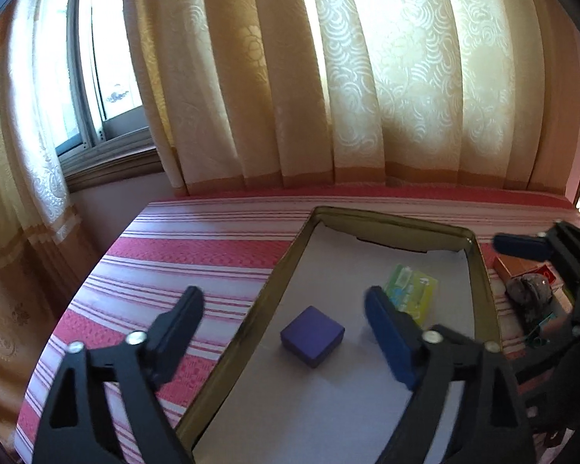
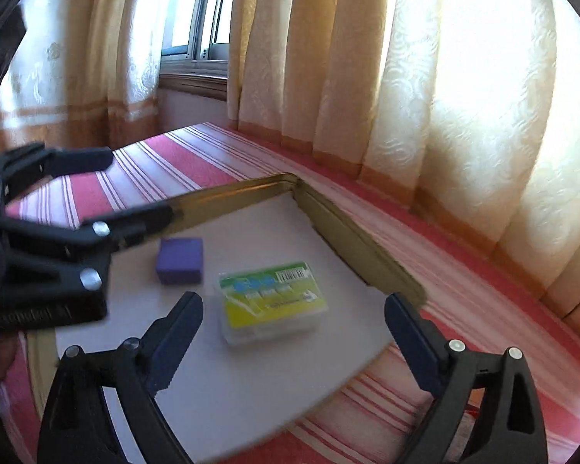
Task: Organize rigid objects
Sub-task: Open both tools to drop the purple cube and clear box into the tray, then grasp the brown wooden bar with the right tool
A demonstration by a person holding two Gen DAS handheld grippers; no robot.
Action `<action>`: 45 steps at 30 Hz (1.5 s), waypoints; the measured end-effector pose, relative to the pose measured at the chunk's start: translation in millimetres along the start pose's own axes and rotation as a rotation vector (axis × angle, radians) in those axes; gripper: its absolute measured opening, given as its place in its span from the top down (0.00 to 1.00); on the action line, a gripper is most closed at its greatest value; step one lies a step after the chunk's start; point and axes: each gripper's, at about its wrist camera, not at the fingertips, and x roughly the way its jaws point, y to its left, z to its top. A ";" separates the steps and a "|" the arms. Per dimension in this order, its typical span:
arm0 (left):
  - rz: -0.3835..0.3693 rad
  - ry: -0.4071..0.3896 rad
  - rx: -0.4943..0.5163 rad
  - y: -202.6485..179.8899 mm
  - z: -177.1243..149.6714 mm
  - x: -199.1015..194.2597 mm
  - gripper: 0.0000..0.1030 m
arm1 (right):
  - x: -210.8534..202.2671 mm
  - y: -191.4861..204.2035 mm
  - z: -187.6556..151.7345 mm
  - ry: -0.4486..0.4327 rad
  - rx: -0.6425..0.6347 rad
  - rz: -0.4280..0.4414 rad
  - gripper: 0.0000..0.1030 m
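Left wrist view: left gripper (image 1: pixel 282 317) gapes wide, nothing held, above the tray (image 1: pixel 290 266); the purple block (image 1: pixel 312 335) lies between its fingers on the tray floor, apart from the green-yellow box (image 1: pixel 411 290). Right gripper (image 2: pixel 294 323) also spread empty, over that box (image 2: pixel 270 301). Clutter (image 1: pixel 529 286) sits beyond the tray's right rim — striped cloth (image 1: pixel 181 255) left lies bare, curtains (image 1: pixel 328 77) behind.

Tray (image 2: pixel 344 228) dull brassy metal, matt pale lining; purple block (image 2: pixel 179 255) matt; case (image 2: pixel 270 301) clear glossy plastic; striped woven cloth (image 1: pixel 197 255).
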 end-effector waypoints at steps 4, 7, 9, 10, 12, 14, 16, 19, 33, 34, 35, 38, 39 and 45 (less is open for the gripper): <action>-0.023 -0.029 -0.011 -5.1 -6.2 -13.6 0.09 | -28.6 -13.3 -16.4 -0.014 0.028 0.021 0.06; -0.047 -0.062 -0.015 -16.4 -13.7 -31.3 0.06 | -55.4 -26.6 -32.3 -0.022 0.056 0.012 0.06; -0.075 -0.090 -0.020 -26.7 -20.2 -45.4 0.04 | -74.7 -37.0 -45.6 -0.031 0.090 0.000 0.06; -0.090 -0.108 -0.021 -33.2 -23.5 -52.9 0.04 | -86.3 -45.0 -55.6 -0.037 0.117 -0.009 0.06; -0.122 -0.132 -0.010 -48.6 -30.1 -65.5 0.02 | -103.6 -59.9 -73.3 -0.049 0.172 -0.031 0.06; -0.153 -0.152 0.012 -65.3 -35.4 -75.3 0.02 | -116.1 -75.0 -93.8 -0.033 0.240 -0.080 0.06; -0.160 -0.173 0.033 -81.5 -39.8 -82.1 0.01 | -125.2 -85.1 -114.4 -0.005 0.315 -0.117 0.06; -0.191 -0.168 0.031 -101.1 -43.2 -82.3 0.01 | -135.0 -94.5 -140.0 0.009 0.453 -0.109 0.06; -0.213 -0.117 -0.001 -112.9 -58.2 -79.6 0.01 | -100.6 -56.7 -161.4 0.183 0.518 -0.077 0.30; -0.218 -0.111 0.006 -114.9 -58.9 -78.6 0.01 | -101.0 -56.7 -161.9 0.188 0.517 -0.078 0.33; -0.222 -0.106 0.013 -116.9 -59.8 -78.0 0.01 | -103.0 -57.7 -162.2 0.186 0.520 -0.071 0.48; -0.243 -0.103 0.031 -123.9 -62.0 -78.7 0.01 | -106.7 -57.3 -163.7 0.178 0.498 -0.063 0.69; -0.249 -0.103 0.040 -126.9 -62.6 -79.2 0.01 | -108.8 -56.3 -164.5 0.173 0.490 -0.063 0.76; -0.272 -0.087 0.078 -144.1 -64.5 -77.5 0.01 | -131.5 -57.6 -170.5 0.100 0.472 -0.111 0.83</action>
